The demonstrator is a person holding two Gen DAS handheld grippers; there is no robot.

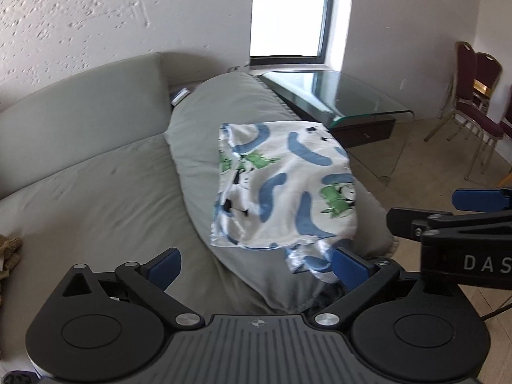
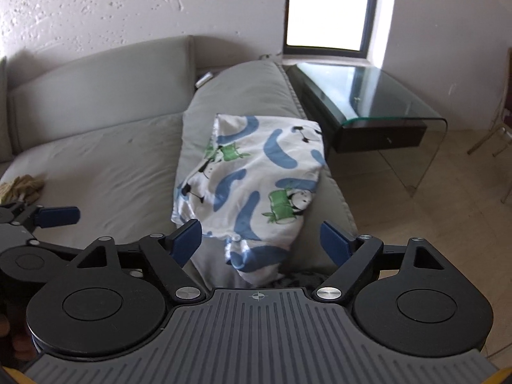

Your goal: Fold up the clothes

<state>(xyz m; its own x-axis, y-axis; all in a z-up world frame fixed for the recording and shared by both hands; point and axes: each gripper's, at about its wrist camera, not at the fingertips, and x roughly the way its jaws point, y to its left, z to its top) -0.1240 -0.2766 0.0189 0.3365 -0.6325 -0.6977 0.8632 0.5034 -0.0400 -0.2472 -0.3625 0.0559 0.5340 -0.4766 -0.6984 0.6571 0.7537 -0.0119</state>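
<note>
Both jaws stood wide apart and gripped nothing: left gripper (image 1: pixel 256 267) and right gripper (image 2: pixel 260 241) hovered just short of the folded panda-print garment (image 2: pixel 252 179), which lay on a grey cushion (image 2: pixel 249 96) atop the sofa (image 2: pixel 96 166), beside a glass side table (image 2: pixel 384 96).

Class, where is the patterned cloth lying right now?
In both wrist views the patterned cloth lies folded on the grey sofa arm cushion, just left of the glass side table.
</note>
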